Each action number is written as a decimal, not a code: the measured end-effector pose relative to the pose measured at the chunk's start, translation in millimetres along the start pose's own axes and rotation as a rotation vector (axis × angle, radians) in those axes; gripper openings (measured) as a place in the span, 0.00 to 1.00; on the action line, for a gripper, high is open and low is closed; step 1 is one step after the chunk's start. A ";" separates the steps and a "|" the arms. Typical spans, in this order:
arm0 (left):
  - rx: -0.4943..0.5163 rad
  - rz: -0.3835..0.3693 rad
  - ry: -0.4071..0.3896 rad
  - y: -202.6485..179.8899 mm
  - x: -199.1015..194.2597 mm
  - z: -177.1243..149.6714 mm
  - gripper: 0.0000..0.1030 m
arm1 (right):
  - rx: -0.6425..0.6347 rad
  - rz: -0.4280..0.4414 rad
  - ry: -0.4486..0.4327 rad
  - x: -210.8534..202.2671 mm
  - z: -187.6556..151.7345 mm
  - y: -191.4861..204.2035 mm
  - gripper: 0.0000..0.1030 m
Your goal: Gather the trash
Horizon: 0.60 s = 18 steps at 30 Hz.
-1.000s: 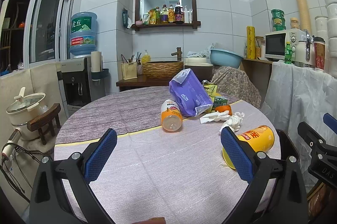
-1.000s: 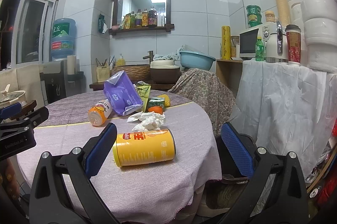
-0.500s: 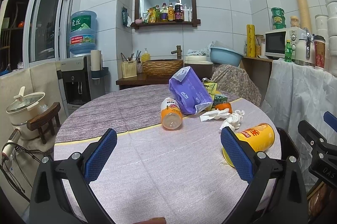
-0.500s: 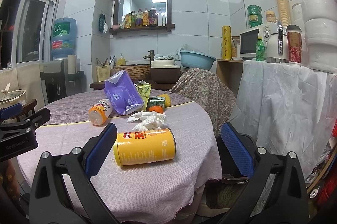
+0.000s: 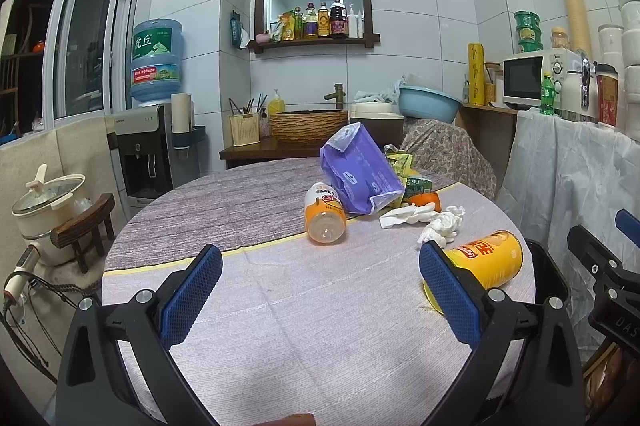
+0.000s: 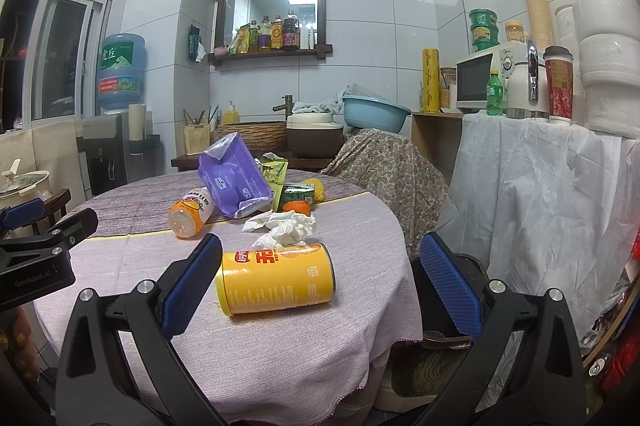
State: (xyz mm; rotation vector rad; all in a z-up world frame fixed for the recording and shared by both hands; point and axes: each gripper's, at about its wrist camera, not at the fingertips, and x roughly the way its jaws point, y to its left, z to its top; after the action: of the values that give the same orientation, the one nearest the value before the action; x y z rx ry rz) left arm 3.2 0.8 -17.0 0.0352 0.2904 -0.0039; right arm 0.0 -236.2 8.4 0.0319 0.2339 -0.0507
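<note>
Trash lies on a round table (image 5: 320,306) with a lilac cloth. A yellow chip can (image 6: 276,278) lies on its side near the table's right edge, just ahead of my right gripper (image 6: 320,286), which is open and empty. Behind the can are crumpled white tissues (image 6: 286,228), an orange bottle (image 6: 191,212) on its side, a purple wrapper (image 6: 236,182), a green carton (image 6: 294,196) and an orange fruit (image 6: 298,207). My left gripper (image 5: 320,290) hovers open over the bare front of the table, with the chip can (image 5: 490,260) to its right.
A dark bin (image 6: 436,318) stands on the floor beside the table's right edge. A white-draped counter (image 6: 540,186) with a microwave (image 6: 480,82) is on the right. A cloth-covered chair (image 6: 388,170) sits behind the table; a water dispenser (image 5: 154,146) and pot (image 5: 48,206) are left.
Both grippers have shifted very slightly; the objects on the table have not moved.
</note>
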 end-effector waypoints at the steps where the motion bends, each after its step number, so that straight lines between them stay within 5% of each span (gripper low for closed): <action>1: -0.001 0.000 0.001 0.0 0.1 0.1 0.95 | 0.000 0.001 0.000 0.0 0.0 -0.1 0.95; 18: 0.002 0.000 0.005 -0.3 0.1 -1.0 0.95 | -0.004 0.001 0.005 1.3 -1.9 0.6 0.95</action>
State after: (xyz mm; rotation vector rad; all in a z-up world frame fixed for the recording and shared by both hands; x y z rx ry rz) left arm 3.0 0.5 -18.0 0.0368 0.2954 -0.0044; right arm 0.9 -235.6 6.3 0.0285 0.2385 -0.0487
